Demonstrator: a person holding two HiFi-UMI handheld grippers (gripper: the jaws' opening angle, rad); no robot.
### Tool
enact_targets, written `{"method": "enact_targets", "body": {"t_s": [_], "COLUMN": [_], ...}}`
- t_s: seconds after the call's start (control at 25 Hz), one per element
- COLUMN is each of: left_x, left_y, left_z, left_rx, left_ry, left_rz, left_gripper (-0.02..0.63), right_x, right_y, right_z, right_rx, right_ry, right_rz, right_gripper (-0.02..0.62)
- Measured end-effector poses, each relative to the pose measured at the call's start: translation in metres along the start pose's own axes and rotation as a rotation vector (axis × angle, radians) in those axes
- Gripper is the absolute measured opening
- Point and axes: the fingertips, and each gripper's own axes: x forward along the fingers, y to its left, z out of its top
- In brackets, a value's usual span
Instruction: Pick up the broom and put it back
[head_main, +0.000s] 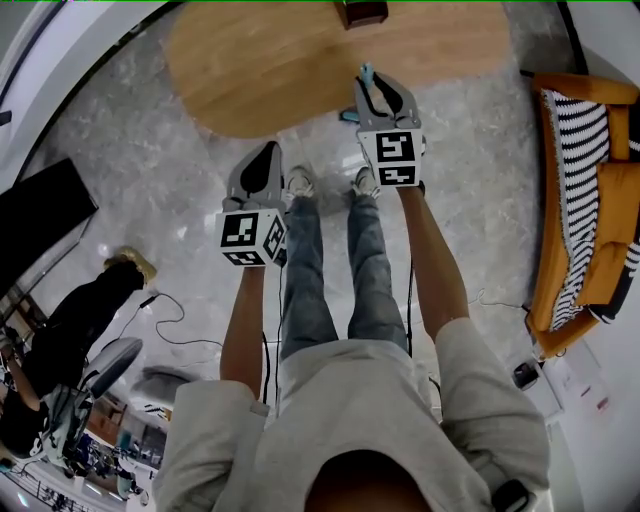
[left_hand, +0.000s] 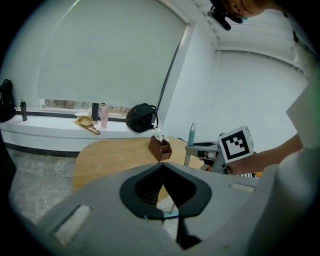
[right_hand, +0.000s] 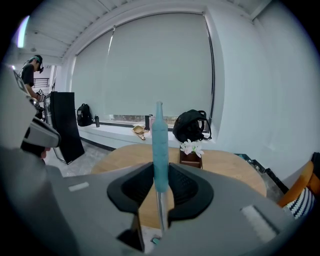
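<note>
The right gripper (right_hand: 161, 169) has its jaws closed on the broom (right_hand: 159, 135). It squeezes the light blue handle, which stands straight up. The left gripper (left_hand: 162, 169) is near it, with its jaws pressed together and nothing in them. Past both is a wooden table (right_hand: 227, 172) with a small brown box of white flowers (right_hand: 192, 153).

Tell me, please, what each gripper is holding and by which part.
The right gripper clamps the broom by the light-blue grip atop its handle; the left gripper is shut and empty.
</note>
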Motion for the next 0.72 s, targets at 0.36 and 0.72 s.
{"method": "enact_targets", "body": {"t_s": [0.36, 0.72], "left_x": [0.001, -0.004], "left_y": [-0.012, -0.036], "left_z": [0.018, 0.056], "left_rx": [0.019, 0.048], "left_ry": [-0.023, -0.067], "left_rz": [-0.019, -0.039], "left_gripper": [0.003, 0.003], "right_x": [-0.036, -0.088], "right_y": [0.002, -0.005], "right_z": [-0.003, -0.001], "right_rx": [-0.039, -0.016], "right_ry": [-0.003, -0.001], "right_rz": [-0.007, -0.042], "right_gripper": [0.089, 0.089]}}
